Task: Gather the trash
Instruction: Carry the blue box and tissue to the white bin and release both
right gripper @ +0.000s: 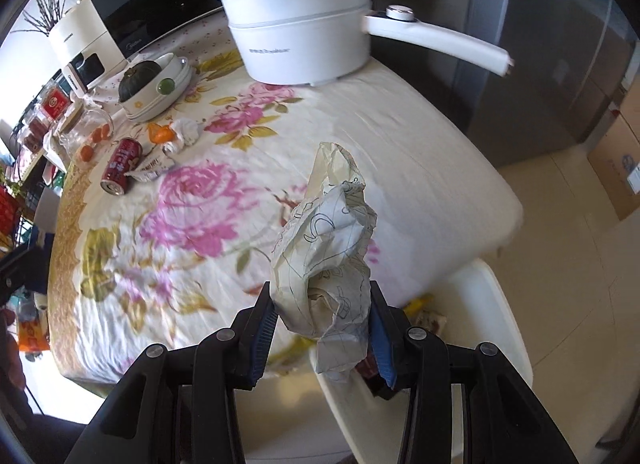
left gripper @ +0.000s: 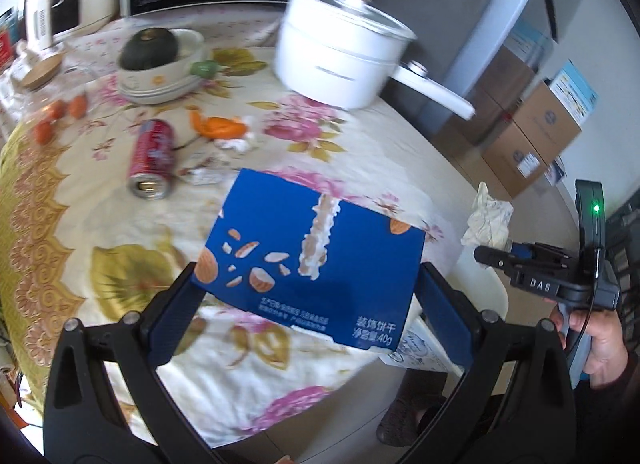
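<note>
Between left jaws, blue biscuit box (left gripper: 316,252), long axis crosswise, tilted.

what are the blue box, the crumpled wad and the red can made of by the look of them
Blue box: thin printed cardboard, slightly glossy, judging by its flat stiff panel and a torn white strip.
Crumpled wad: paper, matte, with sharp creases and printed line drawings.
Red can: likely aluminium, with a shiny silver rim at its open end; it lies on its side on the tablecloth.
</note>
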A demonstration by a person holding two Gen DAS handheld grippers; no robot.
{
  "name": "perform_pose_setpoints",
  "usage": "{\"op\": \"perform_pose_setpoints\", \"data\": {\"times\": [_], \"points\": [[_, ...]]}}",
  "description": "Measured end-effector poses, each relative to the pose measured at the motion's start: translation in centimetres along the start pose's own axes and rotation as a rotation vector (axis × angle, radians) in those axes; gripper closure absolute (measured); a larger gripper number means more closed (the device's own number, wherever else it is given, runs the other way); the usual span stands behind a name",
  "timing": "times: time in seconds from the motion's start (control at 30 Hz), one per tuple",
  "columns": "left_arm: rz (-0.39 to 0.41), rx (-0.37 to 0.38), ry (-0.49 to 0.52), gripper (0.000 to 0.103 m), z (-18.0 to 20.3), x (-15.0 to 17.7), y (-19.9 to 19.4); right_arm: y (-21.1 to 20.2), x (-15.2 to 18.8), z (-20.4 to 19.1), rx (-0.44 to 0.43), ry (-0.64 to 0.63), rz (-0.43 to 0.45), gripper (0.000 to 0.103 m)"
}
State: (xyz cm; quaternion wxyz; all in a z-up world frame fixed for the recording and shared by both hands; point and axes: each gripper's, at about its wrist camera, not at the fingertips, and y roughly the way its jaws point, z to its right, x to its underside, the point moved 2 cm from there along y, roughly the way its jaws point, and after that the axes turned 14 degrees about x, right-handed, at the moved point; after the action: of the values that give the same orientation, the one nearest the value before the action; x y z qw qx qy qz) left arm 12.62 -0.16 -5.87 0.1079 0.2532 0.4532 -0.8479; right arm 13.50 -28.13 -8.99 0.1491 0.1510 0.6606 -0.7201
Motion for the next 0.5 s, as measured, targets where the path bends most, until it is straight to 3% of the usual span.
{"op": "perform_pose_setpoints", "data": {"times": [0.2,0.5], "points": [[-0.055,0.049,0.068,0.001,3.8,0.9,3.4,0.3,2.8,4.6,-0.060,0.076,-0.045,0.059],[-0.159,0.093,0.183,0.001,9.8,2.6,8.9,1.1,6.4,11.0,-0.014,0.153,-0.085,0.059]]}}
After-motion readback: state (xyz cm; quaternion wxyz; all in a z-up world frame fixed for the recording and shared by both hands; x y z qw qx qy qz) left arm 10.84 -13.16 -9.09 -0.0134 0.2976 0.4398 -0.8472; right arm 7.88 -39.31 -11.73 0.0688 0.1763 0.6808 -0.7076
